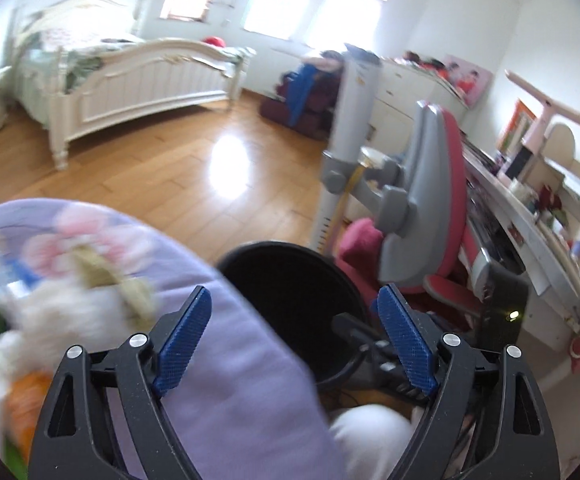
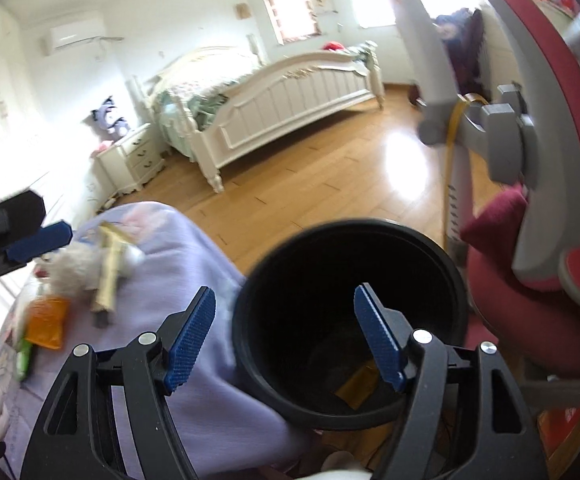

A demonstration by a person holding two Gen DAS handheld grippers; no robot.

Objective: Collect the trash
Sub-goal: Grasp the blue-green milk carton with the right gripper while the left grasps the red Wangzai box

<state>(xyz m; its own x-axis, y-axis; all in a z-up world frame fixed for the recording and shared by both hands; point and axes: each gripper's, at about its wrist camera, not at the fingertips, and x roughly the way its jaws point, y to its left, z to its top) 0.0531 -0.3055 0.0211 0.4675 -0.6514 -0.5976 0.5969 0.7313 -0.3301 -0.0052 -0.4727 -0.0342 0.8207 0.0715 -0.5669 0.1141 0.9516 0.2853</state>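
A black round bin [image 2: 350, 320] stands on the floor beside a lilac cloth-covered surface [image 2: 178, 320]; a yellowish wrapper [image 2: 360, 386] lies at its bottom. My right gripper [image 2: 286, 334] is open and empty, over the bin's left rim. On the cloth lie a gold wrapper [image 2: 110, 272], white fluffy wads [image 2: 74, 270], an orange packet [image 2: 46, 322] and a green scrap [image 2: 24, 354]. My left gripper [image 1: 294, 340] is open and empty above the cloth's edge; the bin [image 1: 290, 292] is just ahead. Blurred trash [image 1: 62, 304] lies to its left. The left gripper's fingertip [image 2: 38, 242] shows near the trash.
A red and grey desk chair [image 2: 530, 208] stands right of the bin, by a cluttered desk [image 1: 530, 216]. A white bed [image 1: 138, 84] and wood floor [image 1: 170, 168] lie beyond. A white nightstand [image 2: 130, 156] is by the bed. Cables [image 1: 370, 352] lie near the bin.
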